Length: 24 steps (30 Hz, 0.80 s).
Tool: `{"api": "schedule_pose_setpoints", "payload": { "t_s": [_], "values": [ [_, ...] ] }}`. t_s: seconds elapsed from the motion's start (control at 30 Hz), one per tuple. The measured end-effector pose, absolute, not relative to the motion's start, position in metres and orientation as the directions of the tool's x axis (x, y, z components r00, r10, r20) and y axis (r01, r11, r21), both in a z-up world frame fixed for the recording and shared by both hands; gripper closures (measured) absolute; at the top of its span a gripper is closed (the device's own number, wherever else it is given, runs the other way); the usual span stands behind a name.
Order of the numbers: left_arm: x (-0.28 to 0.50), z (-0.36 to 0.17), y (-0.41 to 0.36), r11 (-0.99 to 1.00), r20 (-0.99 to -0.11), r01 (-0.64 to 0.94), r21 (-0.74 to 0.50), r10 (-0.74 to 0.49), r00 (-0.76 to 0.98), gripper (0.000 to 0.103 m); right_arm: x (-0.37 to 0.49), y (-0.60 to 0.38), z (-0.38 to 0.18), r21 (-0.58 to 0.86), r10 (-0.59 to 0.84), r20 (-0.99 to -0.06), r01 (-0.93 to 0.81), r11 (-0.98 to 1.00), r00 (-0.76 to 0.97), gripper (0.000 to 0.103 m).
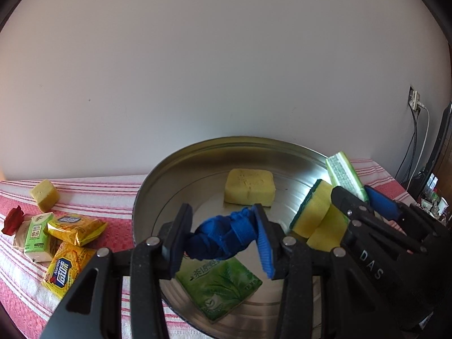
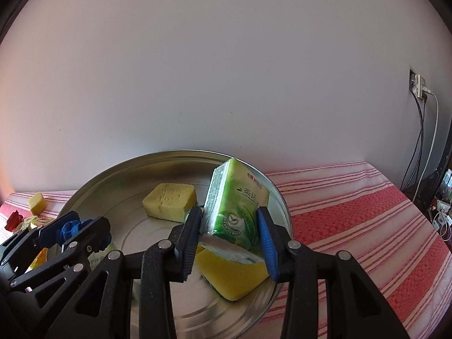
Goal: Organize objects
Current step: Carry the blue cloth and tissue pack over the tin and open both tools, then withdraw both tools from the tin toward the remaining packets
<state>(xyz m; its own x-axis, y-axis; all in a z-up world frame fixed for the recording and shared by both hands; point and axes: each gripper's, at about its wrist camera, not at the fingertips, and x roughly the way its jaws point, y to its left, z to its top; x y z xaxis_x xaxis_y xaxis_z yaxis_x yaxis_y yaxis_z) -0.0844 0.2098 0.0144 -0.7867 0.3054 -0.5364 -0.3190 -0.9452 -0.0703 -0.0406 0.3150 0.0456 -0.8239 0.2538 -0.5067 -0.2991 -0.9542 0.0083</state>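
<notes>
Two views show one round metal tray on a desk covered with a red-and-white striped cloth.

From the left wrist, the tray fills the middle of the frame. A pale yellow sponge block lies near its far side, a green tea tissue pack lies flat at the lower centre, and a yellow-and-green scouring sponge sits at the right. At the left edge, on the cloth, are two yellow snack packets, a small green-and-white pack, a red wrapper and a small yellow cube. The left tool is narrowed onto a bunched blue cloth, held above the flat tissue pack. At the right, the right tool grips another green pack.

From the right wrist, the right tool is closed on that green tissue pack, tilted upright over the scouring sponge inside the tray's right rim. The sponge block lies behind, centre-left. At the lower left, the left tool clamps the blue cloth.
</notes>
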Motion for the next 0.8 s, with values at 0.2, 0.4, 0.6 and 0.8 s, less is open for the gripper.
{"api": "schedule_pose_setpoints", "payload": {
  "t_s": [0.2,0.4,0.6,0.8],
  "values": [
    [-0.084,0.012,0.21,-0.948,-0.537,-0.311,-0.062,0.295,-0.79,0.058,-0.042,0.315,0.044,0.009,0.243,-0.512,-0.288,-0.958,-0.824,0.06],
    [-0.074,0.022,0.202,-0.967,-0.475,-0.251,-0.042,0.24,-0.846,0.022,-0.038,0.325,0.047,0.077,0.195,-0.492,-0.266,-0.961,-0.848,0.054],
    [-0.063,0.036,0.175,-0.964,-0.425,-0.229,-0.138,0.266,-0.865,0.0,-0.024,0.345,0.058,0.205,0.168,-0.404,-0.268,-0.941,-0.899,0.021],
    [-0.048,0.041,0.166,-0.973,-0.403,-0.219,-0.07,0.228,-0.886,0.0,-0.004,0.349,0.074,0.221,0.254,-0.291,-0.323,-0.92,-0.923,0.015]
  ]
}}
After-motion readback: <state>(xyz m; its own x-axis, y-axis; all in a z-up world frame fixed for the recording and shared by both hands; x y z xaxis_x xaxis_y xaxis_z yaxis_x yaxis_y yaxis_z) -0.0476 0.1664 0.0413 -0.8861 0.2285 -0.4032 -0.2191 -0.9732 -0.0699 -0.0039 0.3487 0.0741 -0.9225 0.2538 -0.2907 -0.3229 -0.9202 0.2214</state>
